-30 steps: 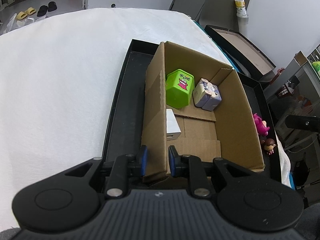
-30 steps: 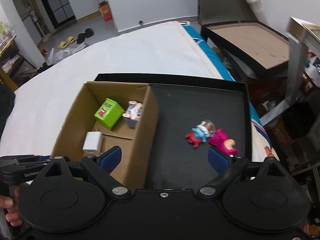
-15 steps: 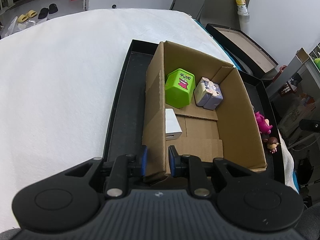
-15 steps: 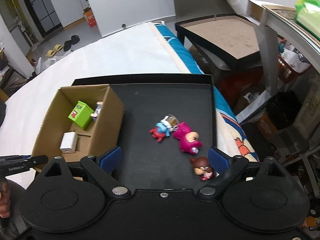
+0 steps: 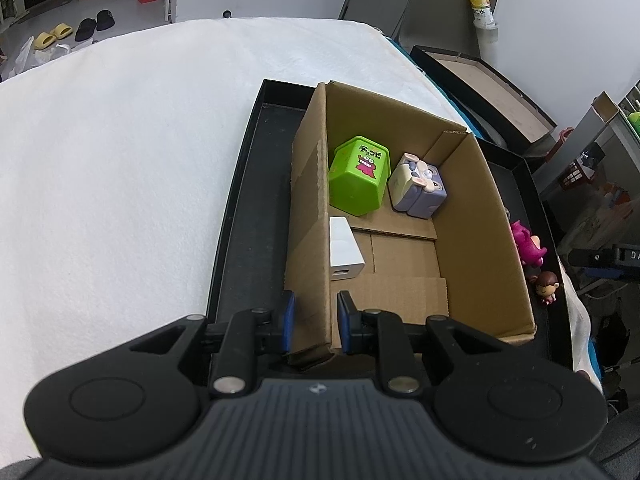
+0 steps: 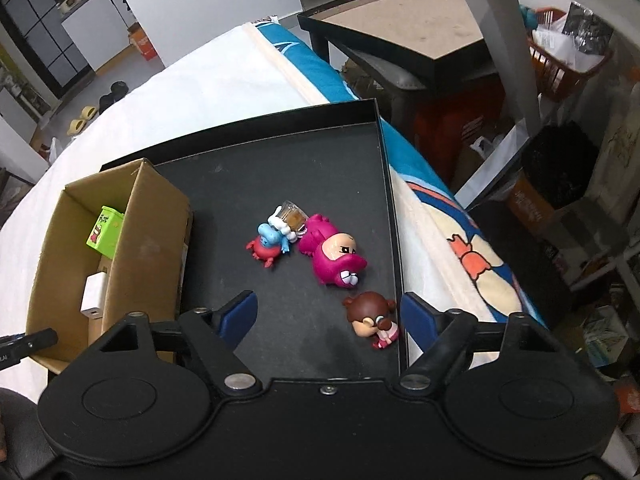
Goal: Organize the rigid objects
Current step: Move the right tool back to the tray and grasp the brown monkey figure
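Note:
A cardboard box (image 5: pixel 472 216) stands in a black tray (image 5: pixel 248 216). It holds a green cube (image 5: pixel 358 176), a lilac cube (image 5: pixel 418 190) and a white charger (image 5: pixel 344 250). My left gripper (image 5: pixel 312 322) is shut on the box's near left wall. In the right wrist view the box (image 6: pixel 148 236) is at the left of the tray (image 6: pixel 320 160). A red-blue figure (image 6: pixel 270 244), a magenta figure (image 6: pixel 332 258) and a brown-haired doll (image 6: pixel 372 318) lie on it. My right gripper (image 6: pixel 328 314) is open and empty above the tray, the doll between its fingers.
The tray sits on a white bedspread (image 5: pixel 120 140). A black side table (image 6: pixel 400 32) stands beyond the bed's right edge, with a red basket (image 6: pixel 568 60) and clutter on the floor. Shoes (image 5: pixel 72 32) lie on the floor far left.
My right gripper has swung right, from over the box to over the figures on the tray, still open. My left gripper has kept its hold on the box wall.

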Available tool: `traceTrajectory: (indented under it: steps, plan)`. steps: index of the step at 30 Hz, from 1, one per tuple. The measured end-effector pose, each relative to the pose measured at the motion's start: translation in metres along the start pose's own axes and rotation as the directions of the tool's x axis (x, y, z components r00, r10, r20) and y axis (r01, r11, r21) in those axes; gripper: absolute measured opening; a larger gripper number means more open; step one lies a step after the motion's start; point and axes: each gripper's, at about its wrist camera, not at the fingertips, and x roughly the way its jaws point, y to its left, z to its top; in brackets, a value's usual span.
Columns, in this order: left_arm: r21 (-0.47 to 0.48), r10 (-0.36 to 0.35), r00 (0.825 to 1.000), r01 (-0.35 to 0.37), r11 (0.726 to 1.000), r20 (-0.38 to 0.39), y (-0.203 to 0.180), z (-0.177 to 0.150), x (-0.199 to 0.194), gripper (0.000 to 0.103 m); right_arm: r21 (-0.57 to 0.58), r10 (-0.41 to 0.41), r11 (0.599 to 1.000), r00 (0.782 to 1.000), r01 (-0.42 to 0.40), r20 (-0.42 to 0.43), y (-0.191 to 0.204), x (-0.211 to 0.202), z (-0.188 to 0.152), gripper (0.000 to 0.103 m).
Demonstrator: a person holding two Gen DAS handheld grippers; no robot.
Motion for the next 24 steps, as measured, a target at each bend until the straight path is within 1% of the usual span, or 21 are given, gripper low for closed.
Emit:
traceTrajectory:
  steps: [1, 5, 7, 9, 11, 15, 16, 17, 19, 21, 24]
  plan:
    - [0.001, 0.001, 1.0, -0.001, 1.0, -0.002, 0.0, 0.0, 0.0, 0.021, -0.002, 0.013, 1.0, 1.0, -0.013, 0.004, -0.001, 0.001, 0.0, 0.076]
    - [0.003, 0.005, 1.0, -0.005, 1.0, -0.003, -0.001, 0.001, 0.001, 0.021, 0.015, 0.061, 0.998, 0.998, -0.06, -0.026, -0.009, 0.012, 0.004, 0.061]
    - [0.004, 0.01, 1.0, -0.01, 1.0, -0.004, -0.002, 0.001, 0.002, 0.021, 0.02, 0.064, 0.998, 0.997, -0.063, -0.046, -0.011, 0.02, 0.004, 0.058]
    - [0.005, 0.014, 1.0, -0.014, 1.0, -0.005, -0.003, 0.002, 0.002, 0.021, 0.023, 0.063, 0.998, 0.996, -0.061, -0.07, -0.012, 0.026, 0.003, 0.057]
    - [0.004, 0.015, 1.0, -0.015, 1.0, -0.005, -0.003, 0.001, 0.003, 0.021, 0.006, 0.056, 0.998, 0.996, -0.056, -0.07, -0.011, 0.029, 0.003, 0.058]
    - [0.001, 0.015, 1.0, -0.015, 1.0, -0.004, -0.003, 0.001, 0.003, 0.021, -0.045, 0.013, 0.999, 0.999, -0.015, -0.053, -0.004, 0.033, 0.001, 0.057]
    - [0.001, 0.015, 1.0, -0.015, 1.0, -0.004, -0.003, 0.001, 0.004, 0.021, -0.063, 0.007, 0.998, 0.999, -0.01, -0.05, -0.002, 0.034, 0.001, 0.056]
    - [0.001, 0.015, 1.0, -0.015, 1.0, -0.004, -0.003, 0.001, 0.004, 0.021, -0.086, -0.008, 0.996, 0.999, 0.003, -0.048, 0.001, 0.037, 0.0, 0.053]
    - [0.002, 0.015, 1.0, -0.015, 1.0, -0.004, -0.003, 0.001, 0.004, 0.021, -0.129, -0.045, 0.991, 0.998, 0.039, -0.048, 0.007, 0.042, 0.0, 0.05]
    - [0.002, 0.015, 1.0, -0.015, 1.0, -0.004, -0.003, 0.001, 0.004, 0.021, -0.154, -0.088, 0.985, 0.995, 0.08, -0.05, 0.009, 0.047, -0.001, 0.046]
    - [0.002, 0.016, 1.0, -0.016, 1.0, -0.004, -0.003, 0.001, 0.003, 0.021, -0.172, -0.131, 0.978, 0.989, 0.117, -0.075, 0.006, 0.054, -0.003, 0.041]
